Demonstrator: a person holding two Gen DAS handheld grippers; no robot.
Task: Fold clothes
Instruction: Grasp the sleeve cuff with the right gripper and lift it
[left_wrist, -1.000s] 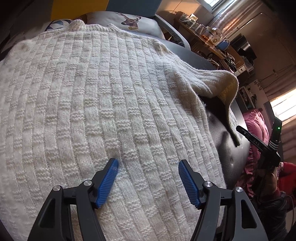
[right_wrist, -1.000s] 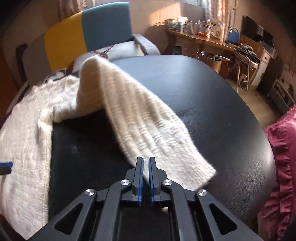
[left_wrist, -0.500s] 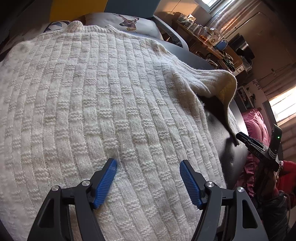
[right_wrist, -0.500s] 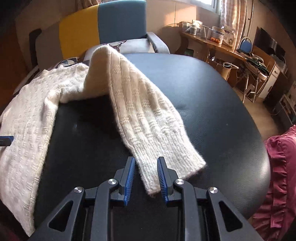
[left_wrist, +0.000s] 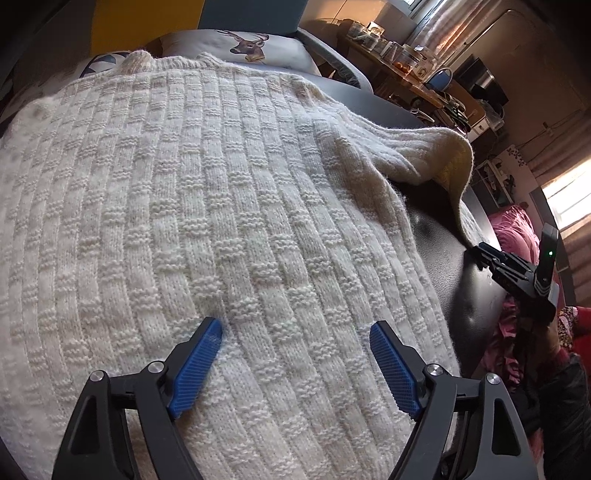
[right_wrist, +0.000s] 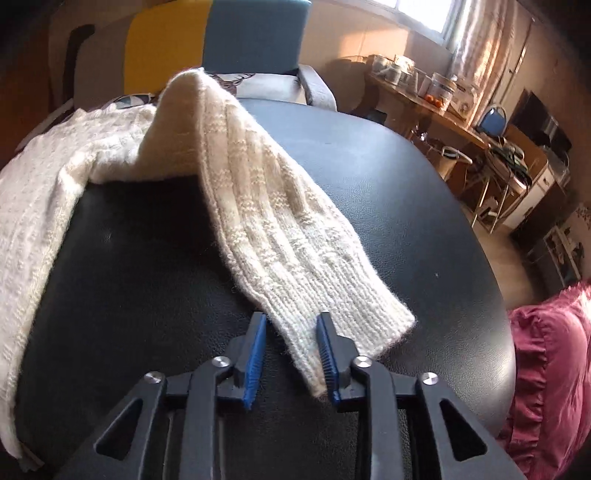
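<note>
We find the sweater (left_wrist: 221, 206) spread flat, its sleeve (right_wrist: 280, 236) unfolded; folding remains. Left gripper (left_wrist: 295, 354) gapes over the knit; right gripper (right_wrist: 290, 343) straddles the cuff (right_wrist: 332, 332), unclamped.
</note>
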